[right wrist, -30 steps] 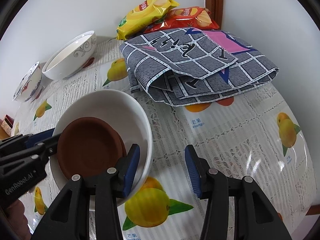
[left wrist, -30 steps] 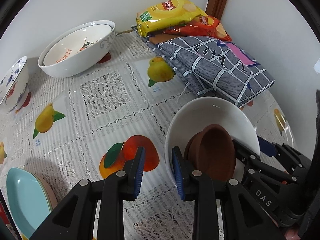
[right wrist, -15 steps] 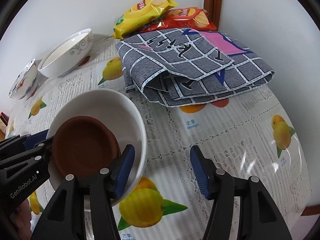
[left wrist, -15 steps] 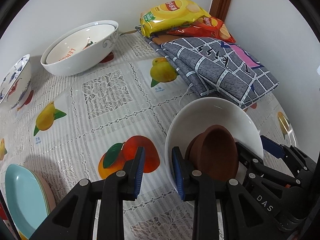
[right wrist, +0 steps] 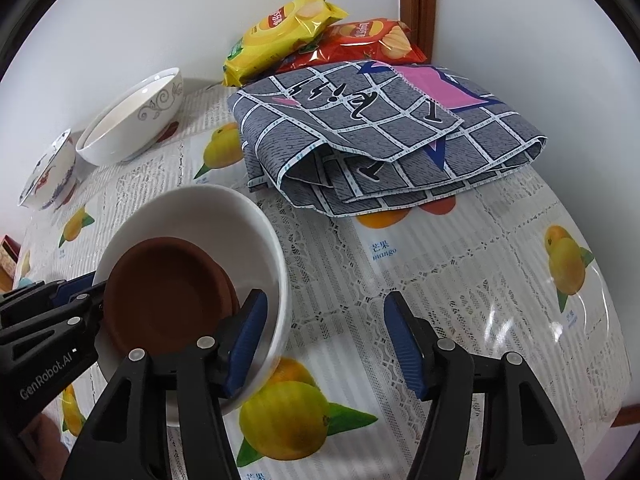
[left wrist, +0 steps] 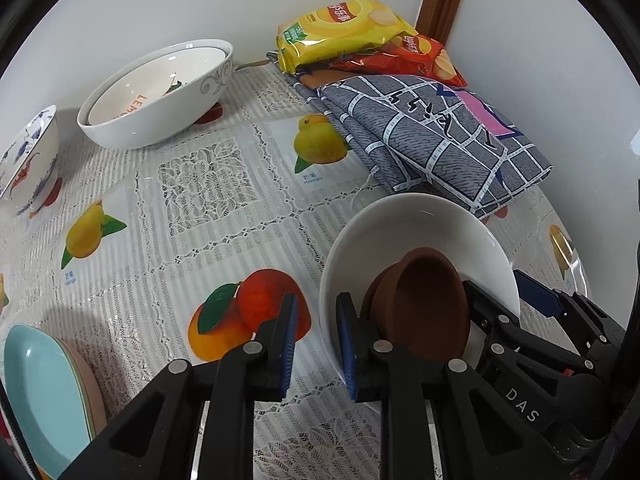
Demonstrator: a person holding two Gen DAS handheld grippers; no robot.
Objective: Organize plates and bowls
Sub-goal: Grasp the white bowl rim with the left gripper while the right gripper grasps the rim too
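Tablecloth (left wrist: pixel 208 184): white lace pattern with printed fruit (yellow mangoes, orange-red fruit), under a clear glossy cover; it spans the whole table.

Folded cloth (right wrist: pixel 384 136): grey with a white grid, a pink patch and dark blue shapes on top. It lies folded in several layers near the far corner, by the wall.

Yellow chip bag (left wrist: pixel 340 32): at the far corner, leaning partly over the red chip bag (left wrist: pixel 416 56). Both rest against the far edge of the folded cloth.

Brown wooden trim (right wrist: pixel 420 4): runs upright in the corner between two white walls (left wrist: pixel 160 4).
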